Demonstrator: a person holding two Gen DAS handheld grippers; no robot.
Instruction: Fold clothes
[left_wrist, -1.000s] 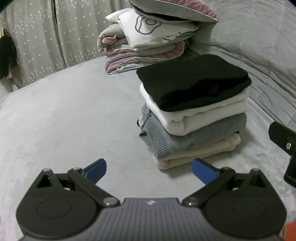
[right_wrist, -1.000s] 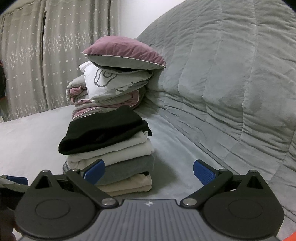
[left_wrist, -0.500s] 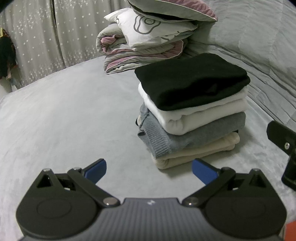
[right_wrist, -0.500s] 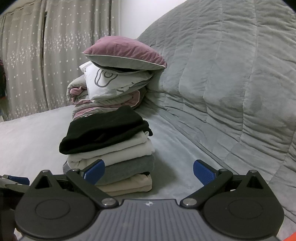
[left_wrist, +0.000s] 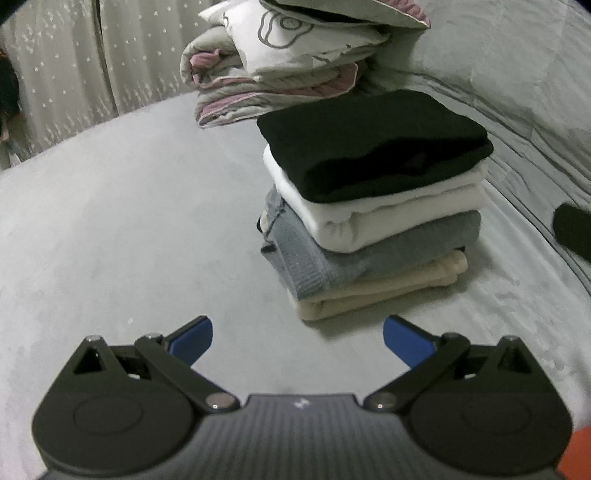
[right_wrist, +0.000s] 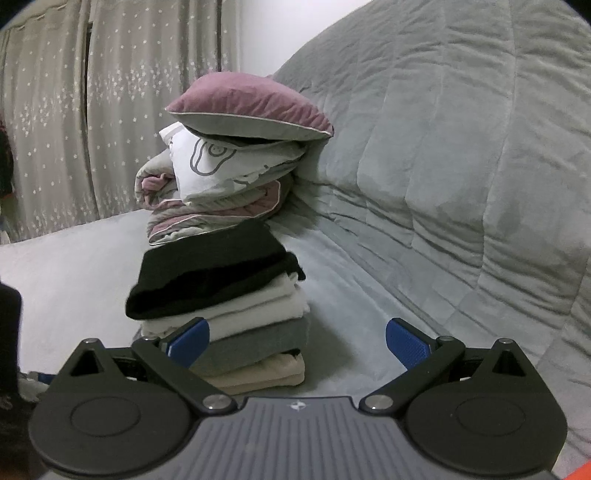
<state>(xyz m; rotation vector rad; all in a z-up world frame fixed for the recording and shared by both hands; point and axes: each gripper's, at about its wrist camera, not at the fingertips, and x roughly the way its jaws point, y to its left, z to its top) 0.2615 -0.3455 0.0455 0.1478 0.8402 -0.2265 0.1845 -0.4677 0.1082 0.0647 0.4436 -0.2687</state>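
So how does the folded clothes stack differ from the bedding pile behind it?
The folded clothes stack is four flat, squared layers, black, white, grey and beige from top down; the bedding pile is rumpled and lopsided, topped by a mauve pillow. The stack is lower and nearer the grippers, the pile farther back. Both rest on the grey bed cover.

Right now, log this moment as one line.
left gripper: open, empty | right gripper: open, empty | clothes stack: four folded, black on top | bedding pile: behind stack
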